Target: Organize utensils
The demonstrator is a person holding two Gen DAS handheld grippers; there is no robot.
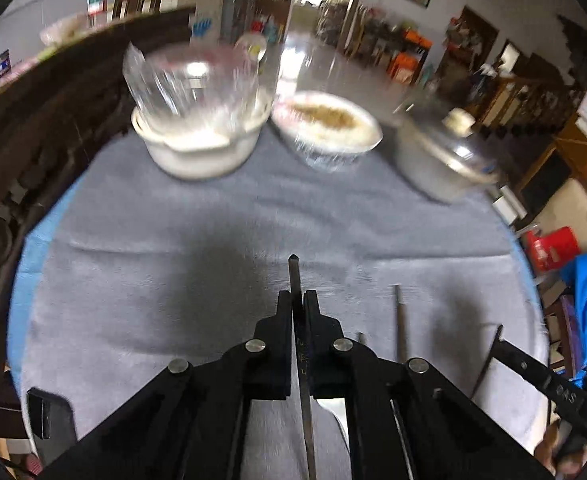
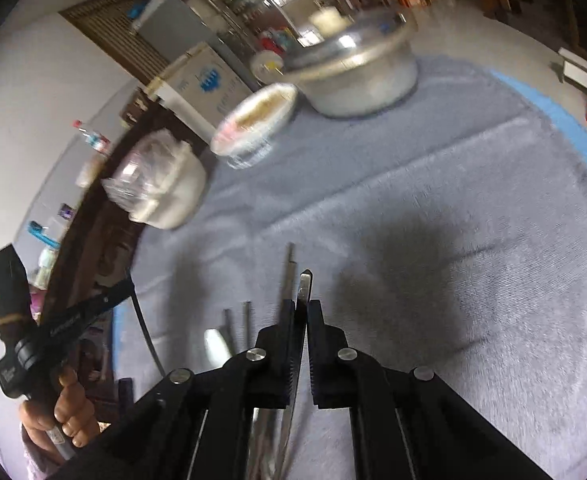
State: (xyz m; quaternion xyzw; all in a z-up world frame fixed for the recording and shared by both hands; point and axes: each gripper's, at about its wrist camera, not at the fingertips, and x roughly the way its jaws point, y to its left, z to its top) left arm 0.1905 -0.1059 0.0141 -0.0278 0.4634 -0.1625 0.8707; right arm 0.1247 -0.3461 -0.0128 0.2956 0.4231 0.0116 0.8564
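In the left wrist view my left gripper [image 1: 298, 296] is shut on a thin metal utensil [image 1: 293, 270]. Its handle end pokes out past the fingertips above the grey cloth [image 1: 173, 248]. More utensil handles [image 1: 399, 320] lie on the cloth just to the right, and a pale utensil head [image 1: 329, 405] shows under the fingers. In the right wrist view my right gripper [image 2: 305, 306] is shut on another flat metal utensil [image 2: 304, 284]. Loose utensils [image 2: 289, 272] and a spoon bowl [image 2: 215, 344] lie to its left. The left gripper's body [image 2: 33, 340] and the hand [image 2: 65, 408] holding it sit at the far left.
At the far edge stand a white bowl [image 1: 197, 152] with a clear glass bowl [image 1: 189, 84] stacked in it, a bowl with brownish contents [image 1: 329, 124] and a lidded metal pot [image 1: 445, 156]. A dark carved wooden rim [image 1: 33, 152] borders the left. The image is motion-blurred.
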